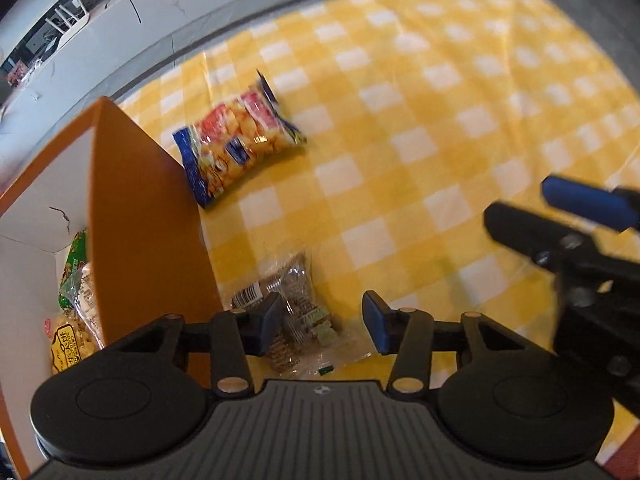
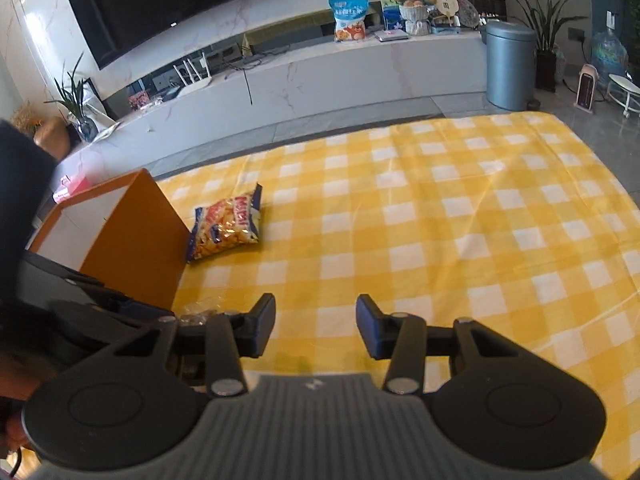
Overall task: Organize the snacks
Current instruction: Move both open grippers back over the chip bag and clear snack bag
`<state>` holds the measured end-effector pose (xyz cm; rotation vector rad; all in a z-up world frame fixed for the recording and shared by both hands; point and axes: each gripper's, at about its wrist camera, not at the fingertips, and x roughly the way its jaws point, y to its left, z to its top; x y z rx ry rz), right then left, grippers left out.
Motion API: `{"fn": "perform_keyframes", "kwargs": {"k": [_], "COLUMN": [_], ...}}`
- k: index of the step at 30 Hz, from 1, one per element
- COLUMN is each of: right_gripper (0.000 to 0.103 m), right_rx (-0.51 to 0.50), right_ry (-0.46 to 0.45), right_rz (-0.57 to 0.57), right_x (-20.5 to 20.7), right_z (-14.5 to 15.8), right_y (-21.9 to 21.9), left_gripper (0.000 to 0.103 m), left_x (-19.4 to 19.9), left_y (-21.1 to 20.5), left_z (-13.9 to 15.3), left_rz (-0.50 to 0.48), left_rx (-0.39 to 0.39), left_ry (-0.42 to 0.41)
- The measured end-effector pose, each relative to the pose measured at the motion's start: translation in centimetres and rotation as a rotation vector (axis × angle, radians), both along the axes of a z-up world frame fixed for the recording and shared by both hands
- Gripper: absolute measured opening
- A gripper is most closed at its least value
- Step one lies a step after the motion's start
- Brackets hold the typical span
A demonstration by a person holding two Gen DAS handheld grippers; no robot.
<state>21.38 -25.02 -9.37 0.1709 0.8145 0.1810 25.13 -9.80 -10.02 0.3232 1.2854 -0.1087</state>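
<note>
Left tongs (image 1: 322, 322) gape wide above a clear packet (image 1: 294, 312) lying on the cloth (image 1: 440, 128) beside the orange box (image 1: 140, 216). Right tongs (image 2: 316, 326) gape wide, empty. It looks light, crinkly and slippery; pinching its middle seems safest. Chips bag (image 1: 240, 140) lies farther off.

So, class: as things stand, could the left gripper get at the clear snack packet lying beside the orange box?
Probably yes. The left gripper is open, and the clear snack packet lies right between its fingers on the checked cloth. The orange box stands close on the left but leaves room.
</note>
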Motion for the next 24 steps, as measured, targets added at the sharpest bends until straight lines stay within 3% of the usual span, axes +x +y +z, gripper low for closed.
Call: {"fn": "perform_keyframes", "kwargs": {"k": [4, 10, 16, 24], "right_gripper": [0.045, 0.045, 0.046, 0.046], "right_rx": [0.029, 0.044, 0.050, 0.038], "right_ry": [0.021, 0.028, 0.045, 0.045], "right_rz": [-0.011, -0.005, -0.020, 0.001], "right_x": [0.2, 0.5, 0.7, 0.8], "right_z": [-0.2, -0.3, -0.6, -0.8], "right_y": [-0.5, -0.5, -0.8, -0.3], "left_gripper": [0.056, 0.065, 0.049, 0.033], "left_x": [0.3, 0.6, 0.5, -0.4], "left_y": [-0.6, -0.8, -0.9, 0.1], "left_z": [-1.1, -2.3, -2.2, -1.4], "left_rz": [0.020, 0.026, -0.022, -0.077], "left_rx": [0.114, 0.182, 0.181, 0.128], "left_ry": [-0.002, 0.022, 0.029, -0.034]}}
